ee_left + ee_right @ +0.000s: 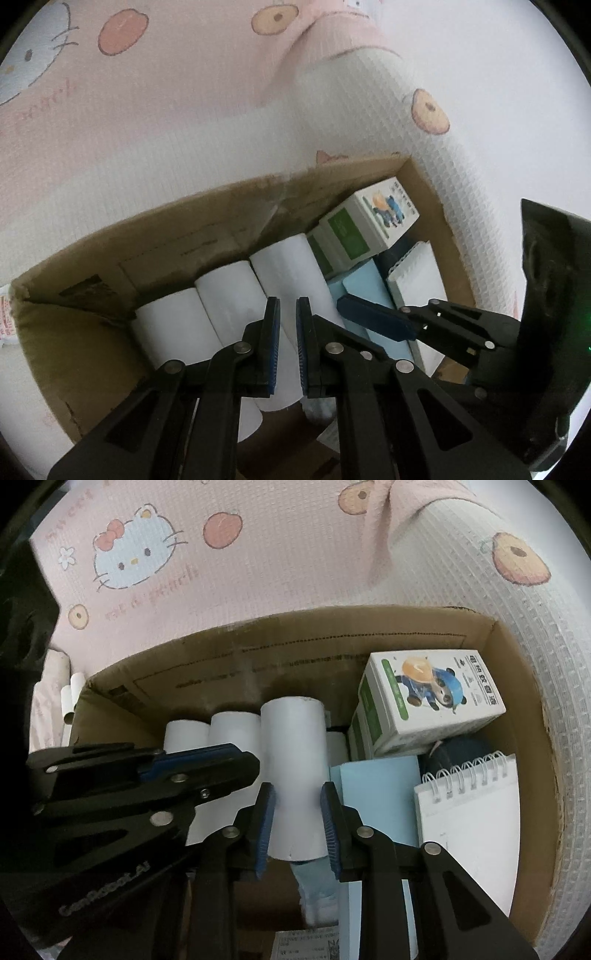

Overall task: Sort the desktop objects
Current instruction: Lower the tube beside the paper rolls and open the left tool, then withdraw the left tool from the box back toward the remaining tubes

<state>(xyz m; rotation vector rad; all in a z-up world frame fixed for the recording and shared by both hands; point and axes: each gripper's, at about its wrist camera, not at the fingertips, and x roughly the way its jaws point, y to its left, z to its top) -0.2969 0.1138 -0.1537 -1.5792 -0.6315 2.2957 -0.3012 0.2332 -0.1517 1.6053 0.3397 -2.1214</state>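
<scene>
An open cardboard box (295, 646) holds several white paper rolls lying side by side. My right gripper (297, 790) is shut on one white roll (293, 738), its blue pads pressing both sides. That roll stands higher than the others. My left gripper (288, 302) hovers over the rolls (229, 291) with its jaws nearly together and nothing between them. It also shows at the left of the right wrist view, beside the held roll. One blue-padded finger (376, 321) of the right gripper reaches into the left wrist view.
In the box's right part lie a white carton with a panda picture (432, 698), a light blue pad (376, 794), a spiral notepad (476, 812) and a dark blue thing (458, 749). A pink and white cartoon-print cloth (133, 557) lies around the box.
</scene>
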